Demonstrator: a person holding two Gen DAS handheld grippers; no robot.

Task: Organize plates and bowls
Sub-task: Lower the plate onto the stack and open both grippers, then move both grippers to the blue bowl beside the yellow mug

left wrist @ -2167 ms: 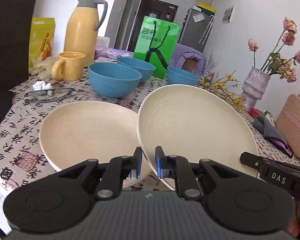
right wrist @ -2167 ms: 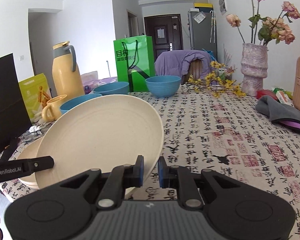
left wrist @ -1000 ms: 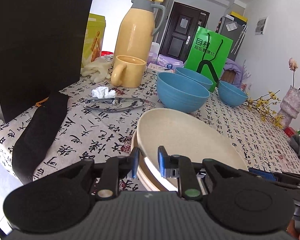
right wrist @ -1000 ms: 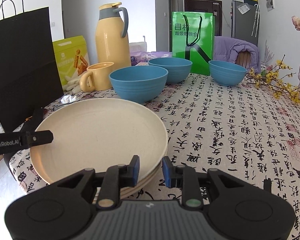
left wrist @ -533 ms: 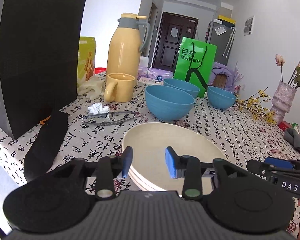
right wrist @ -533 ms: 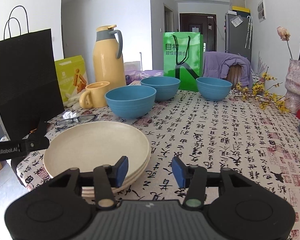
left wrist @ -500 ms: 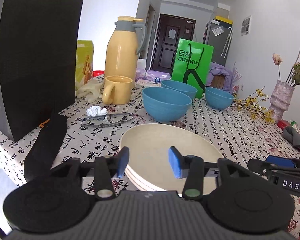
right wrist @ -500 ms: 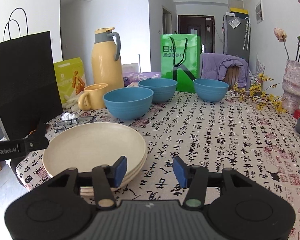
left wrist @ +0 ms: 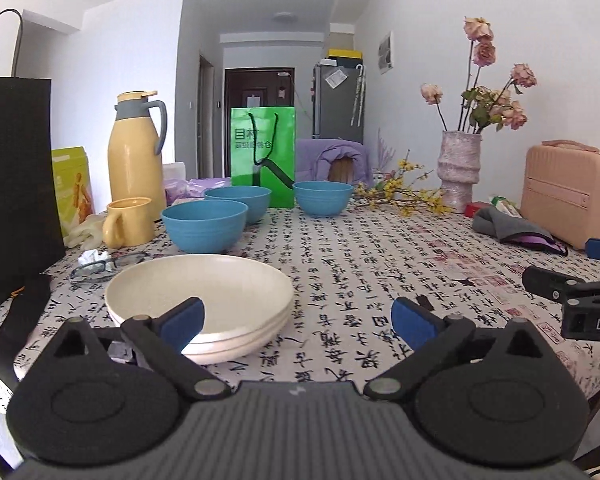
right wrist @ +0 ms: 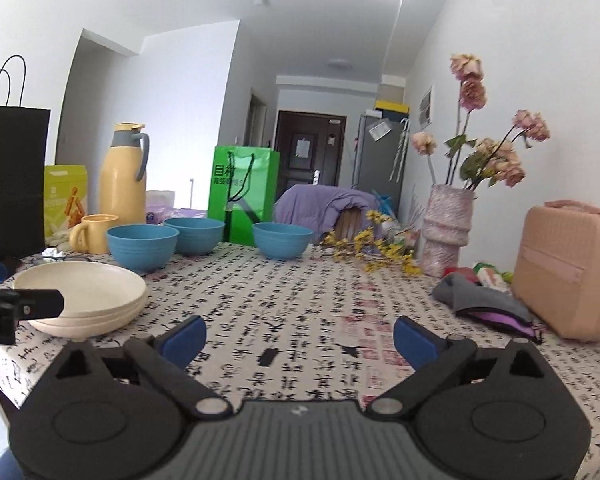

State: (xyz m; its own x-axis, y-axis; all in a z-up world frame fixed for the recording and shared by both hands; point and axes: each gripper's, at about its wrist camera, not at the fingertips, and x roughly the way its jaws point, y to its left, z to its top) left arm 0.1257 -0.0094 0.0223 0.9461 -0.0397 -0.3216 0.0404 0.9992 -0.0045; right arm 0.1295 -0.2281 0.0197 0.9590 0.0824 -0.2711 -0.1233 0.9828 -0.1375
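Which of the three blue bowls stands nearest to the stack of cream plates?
The leftmost blue bowl, just behind the plates and beside the yellow mug.

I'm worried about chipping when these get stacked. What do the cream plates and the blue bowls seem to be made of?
The cream plates look matte, faintly speckled and thin-rimmed, more like wheat-straw or bamboo-fibre plastic than glazed ceramic. The blue bowls have the same dull, even finish, with ribbed bands moulded around their lower walls, which suggests similar plastic. The look alone cannot settle it.
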